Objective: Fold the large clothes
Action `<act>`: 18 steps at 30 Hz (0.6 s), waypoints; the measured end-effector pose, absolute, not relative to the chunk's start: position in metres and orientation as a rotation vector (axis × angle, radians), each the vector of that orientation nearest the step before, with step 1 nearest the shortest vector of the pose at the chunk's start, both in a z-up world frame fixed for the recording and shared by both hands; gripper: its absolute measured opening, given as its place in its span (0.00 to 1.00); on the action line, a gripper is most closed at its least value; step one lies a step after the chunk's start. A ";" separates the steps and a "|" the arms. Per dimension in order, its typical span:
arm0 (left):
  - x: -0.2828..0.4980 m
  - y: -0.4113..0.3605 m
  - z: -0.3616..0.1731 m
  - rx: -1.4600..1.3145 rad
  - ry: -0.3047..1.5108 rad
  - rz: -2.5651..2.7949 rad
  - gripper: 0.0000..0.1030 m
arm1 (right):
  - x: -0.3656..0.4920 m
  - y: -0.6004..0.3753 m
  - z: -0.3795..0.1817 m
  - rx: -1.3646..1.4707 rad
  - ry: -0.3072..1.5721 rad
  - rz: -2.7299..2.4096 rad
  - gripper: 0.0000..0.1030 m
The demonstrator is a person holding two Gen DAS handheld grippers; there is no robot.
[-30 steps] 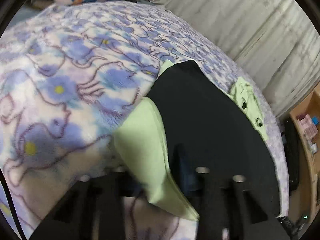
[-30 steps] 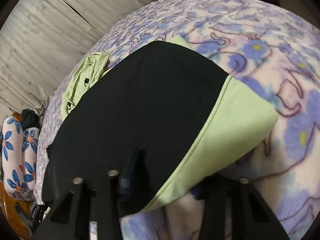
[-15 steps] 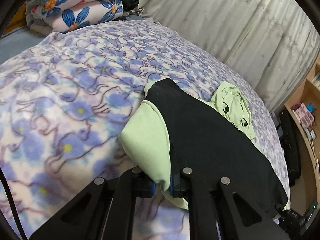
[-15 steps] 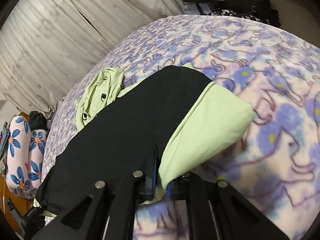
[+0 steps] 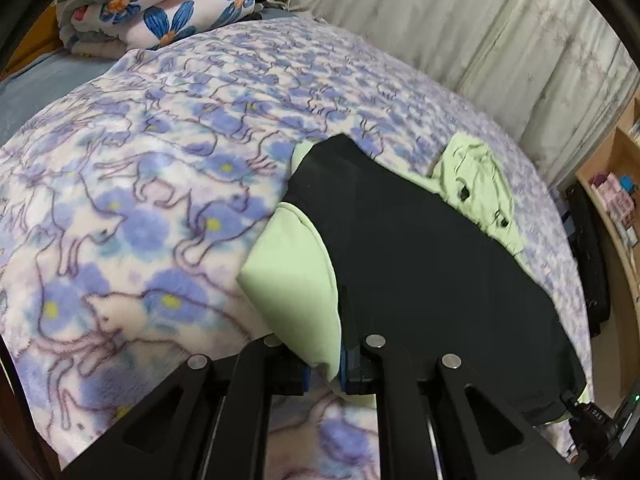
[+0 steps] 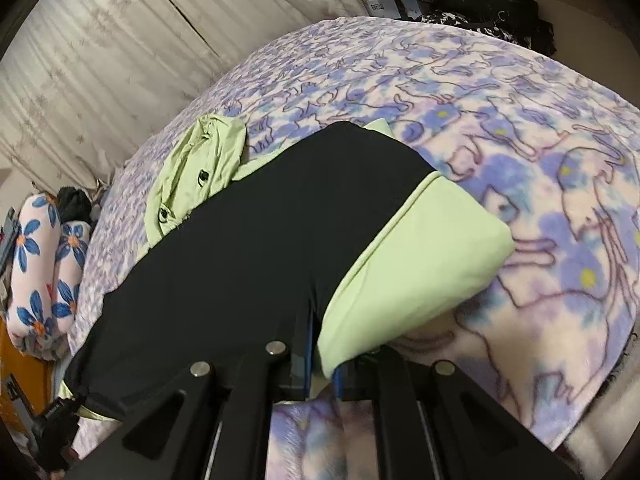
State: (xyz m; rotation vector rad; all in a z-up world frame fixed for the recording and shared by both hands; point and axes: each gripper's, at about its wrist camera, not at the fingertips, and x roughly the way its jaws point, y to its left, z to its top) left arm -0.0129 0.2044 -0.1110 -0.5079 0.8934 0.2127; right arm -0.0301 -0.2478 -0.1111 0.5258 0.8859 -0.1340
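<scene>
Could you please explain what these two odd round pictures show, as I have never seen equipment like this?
There is no robot here: a person holds a two-finger black tool in each hand, and each tool carries a wide-angle camera looking along its fingers. One picture is from the left tool, the other from the right tool. Both look down on a bed covered by a fleece blanket with purple and blue flowers. On it lies a large black and light-green garment, with its green hood at the far end. Each tool is shut on a green near corner of that garment. A rolled quilt with blue flowers lies beyond, before pale curtains.
</scene>
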 end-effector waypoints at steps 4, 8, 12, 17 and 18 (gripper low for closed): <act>-0.011 0.204 -0.113 -0.482 0.929 0.239 0.13 | -0.030 -0.253 -0.116 0.562 0.918 -0.140 0.12; -0.011 0.208 -0.114 -0.464 0.961 0.282 0.25 | -0.033 -0.263 -0.119 0.614 0.957 -0.162 0.20; -0.016 0.214 -0.112 -0.449 0.972 0.320 0.42 | -0.044 -0.267 -0.116 0.602 0.970 -0.201 0.32; -0.024 0.217 -0.099 -0.376 0.931 0.392 0.55 | -0.057 -0.272 -0.107 0.552 0.977 -0.288 0.34; -0.025 0.217 -0.096 -0.363 0.925 0.400 0.56 | -0.059 -0.273 -0.104 0.541 0.970 -0.305 0.34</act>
